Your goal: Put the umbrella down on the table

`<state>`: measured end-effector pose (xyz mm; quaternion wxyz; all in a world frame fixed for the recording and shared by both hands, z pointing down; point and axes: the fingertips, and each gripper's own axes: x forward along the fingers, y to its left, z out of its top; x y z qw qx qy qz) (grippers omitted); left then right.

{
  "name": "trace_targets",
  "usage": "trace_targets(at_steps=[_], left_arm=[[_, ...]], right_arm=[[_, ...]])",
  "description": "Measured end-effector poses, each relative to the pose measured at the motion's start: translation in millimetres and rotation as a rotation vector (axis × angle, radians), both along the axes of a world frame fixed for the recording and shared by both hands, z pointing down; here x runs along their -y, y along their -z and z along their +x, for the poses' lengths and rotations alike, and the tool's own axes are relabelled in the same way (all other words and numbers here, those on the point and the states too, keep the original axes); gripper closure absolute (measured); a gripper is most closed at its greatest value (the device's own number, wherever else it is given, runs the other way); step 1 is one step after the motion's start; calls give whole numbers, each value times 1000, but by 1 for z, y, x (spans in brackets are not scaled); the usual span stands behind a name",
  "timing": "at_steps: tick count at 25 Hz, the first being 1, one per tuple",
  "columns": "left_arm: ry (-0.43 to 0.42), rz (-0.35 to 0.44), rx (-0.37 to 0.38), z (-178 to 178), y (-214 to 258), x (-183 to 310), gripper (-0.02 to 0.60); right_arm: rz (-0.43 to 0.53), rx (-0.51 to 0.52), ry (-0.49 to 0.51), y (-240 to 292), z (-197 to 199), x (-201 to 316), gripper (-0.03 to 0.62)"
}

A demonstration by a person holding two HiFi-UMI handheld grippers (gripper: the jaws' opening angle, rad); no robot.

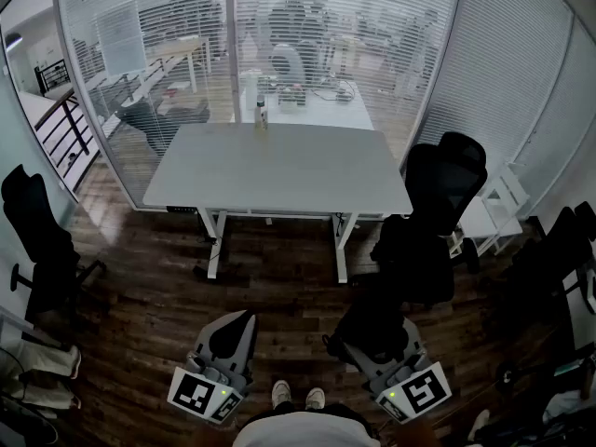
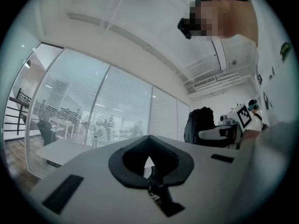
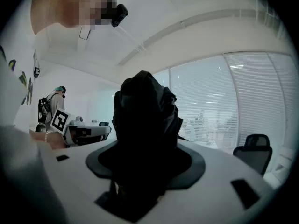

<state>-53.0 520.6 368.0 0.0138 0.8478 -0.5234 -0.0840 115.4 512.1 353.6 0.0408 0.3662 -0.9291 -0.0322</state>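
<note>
A black folded umbrella point(image 1: 374, 317) sits in my right gripper point(image 1: 369, 331), low in the head view and right of the person's shoes. In the right gripper view the umbrella point(image 3: 146, 120) stands up between the jaws as a dark crumpled bundle, and the jaws are shut on it. My left gripper point(image 1: 230, 329) hangs at the lower left with its fingertips together and nothing between them; the left gripper view shows only a sliver of light inside its pads point(image 2: 135, 174). The white table point(image 1: 279, 170) stands some way ahead, beyond a strip of dark wood floor.
A small bottle point(image 1: 262, 115) stands at the table's far edge. Black office chairs point(image 1: 438, 212) crowd the table's right end, and another chair point(image 1: 37, 236) is at the left wall. Behind the table is a glass wall with blinds point(image 1: 326, 45). A white rack point(image 1: 494, 214) stands at the right.
</note>
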Motion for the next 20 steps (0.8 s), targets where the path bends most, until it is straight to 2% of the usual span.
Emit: trace_targets(at_steps=[10,20], left_arm=[[-25,-21,-7,-34,-9,6,569],[-73,5,2,-29,-1,47,569]], right_arm=[[-11,1,-36,-2,-28,9,335],[10,1,-46,0,-37,45,335]])
